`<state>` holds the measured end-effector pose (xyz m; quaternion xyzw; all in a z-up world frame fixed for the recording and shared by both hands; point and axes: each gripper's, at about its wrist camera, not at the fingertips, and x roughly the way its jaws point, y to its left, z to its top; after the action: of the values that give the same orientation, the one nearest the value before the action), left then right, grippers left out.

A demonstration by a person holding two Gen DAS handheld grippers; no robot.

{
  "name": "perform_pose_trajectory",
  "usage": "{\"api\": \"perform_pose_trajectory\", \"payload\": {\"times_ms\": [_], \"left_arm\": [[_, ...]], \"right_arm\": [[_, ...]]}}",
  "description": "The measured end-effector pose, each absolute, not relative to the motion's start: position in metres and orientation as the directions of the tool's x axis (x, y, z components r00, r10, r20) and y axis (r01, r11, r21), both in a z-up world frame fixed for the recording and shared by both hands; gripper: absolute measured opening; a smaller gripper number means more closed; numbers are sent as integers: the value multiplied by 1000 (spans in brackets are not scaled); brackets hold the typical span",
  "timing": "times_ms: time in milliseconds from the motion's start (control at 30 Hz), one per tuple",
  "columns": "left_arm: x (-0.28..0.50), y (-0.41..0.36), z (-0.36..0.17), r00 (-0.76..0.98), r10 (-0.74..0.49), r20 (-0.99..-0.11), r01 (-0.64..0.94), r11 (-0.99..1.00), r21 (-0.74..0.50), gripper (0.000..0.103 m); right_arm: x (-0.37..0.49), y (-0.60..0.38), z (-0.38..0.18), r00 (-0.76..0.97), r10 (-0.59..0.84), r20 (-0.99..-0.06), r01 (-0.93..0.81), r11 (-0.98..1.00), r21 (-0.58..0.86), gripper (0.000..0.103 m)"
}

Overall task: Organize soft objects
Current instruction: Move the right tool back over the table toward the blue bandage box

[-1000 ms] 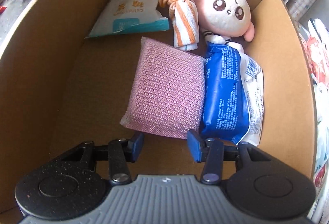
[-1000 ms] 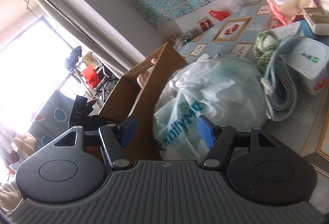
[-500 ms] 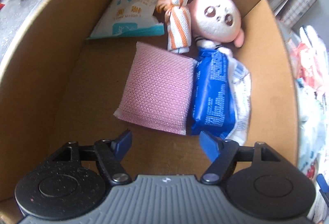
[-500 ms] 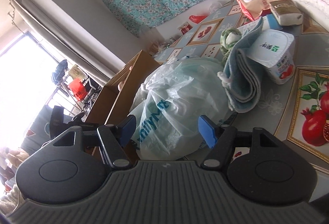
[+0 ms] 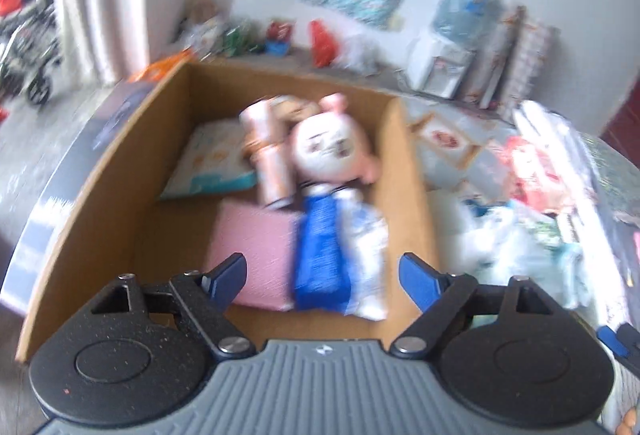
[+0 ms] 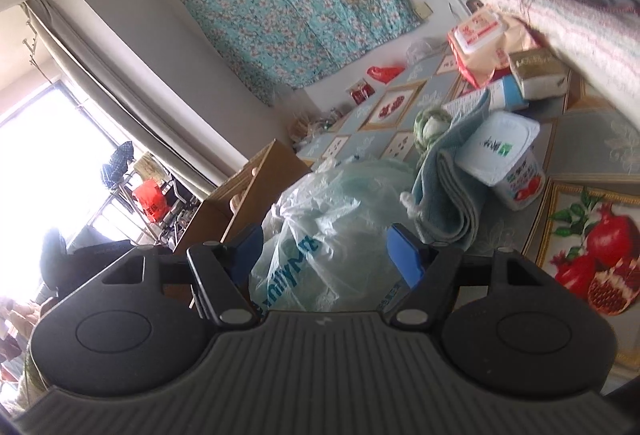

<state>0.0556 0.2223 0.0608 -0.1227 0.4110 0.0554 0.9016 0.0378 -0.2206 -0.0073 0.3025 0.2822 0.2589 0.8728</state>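
In the blurred left wrist view, the cardboard box [image 5: 412, 179] holds a pink sponge pad [image 5: 256, 255], a blue packet [image 5: 320, 255], a pink plush doll [image 5: 332, 151], an orange-striped cloth roll [image 5: 268, 163] and a white-teal packet [image 5: 212, 167]. My left gripper [image 5: 324, 275] is open and empty, above the box's near end. My right gripper [image 6: 324, 251] is open and empty, just before a pale plastic bag [image 6: 340, 227]. A folded blue towel [image 6: 452, 195] lies behind the bag, to its right.
The box [image 6: 256, 187] stands left of the bag on the patterned tablecloth [image 6: 592, 147]. A yogurt cup [image 6: 508, 163], a wet-wipes pack [image 6: 480, 39], small cartons and a knitted cloth [image 6: 560, 7] crowd the right side. Table clutter also shows right of the box [image 5: 532, 175].
My left gripper has risen and drawn back out of the box, with its jaws opening wider. My right gripper has shifted so more of the table's right side shows.
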Motion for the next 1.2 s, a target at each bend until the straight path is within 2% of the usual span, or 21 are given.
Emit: {"api": "perform_pose_trajectory", "payload": {"times_ms": [300, 400, 533, 733, 1000, 1200], "left_arm": [[119, 108, 69, 644, -148, -750, 49, 987, -153, 86], [145, 72, 62, 648, -172, -742, 65, 983, -171, 86], [190, 30, 47, 629, -194, -753, 82, 980, -184, 84], [248, -15, 14, 517, -228, -825, 96, 973, -209, 72], [298, -37, -27, 403, -232, -885, 64, 972, -226, 55], [323, -33, -45, 361, -275, -891, 8, 956, -292, 55]], "right_arm": [[58, -273, 14, 823, 505, -261, -213, 700, 681, 69], [90, -287, 15, 838, 456, -300, -151, 721, 677, 69], [146, -298, 4, 813, 400, -424, -31, 756, 654, 61], [215, -306, -43, 665, 444, -601, 147, 711, 688, 55], [258, -306, -78, 565, 491, -664, 223, 684, 695, 55], [278, -296, -89, 541, 515, -665, 209, 684, 699, 55]]}}
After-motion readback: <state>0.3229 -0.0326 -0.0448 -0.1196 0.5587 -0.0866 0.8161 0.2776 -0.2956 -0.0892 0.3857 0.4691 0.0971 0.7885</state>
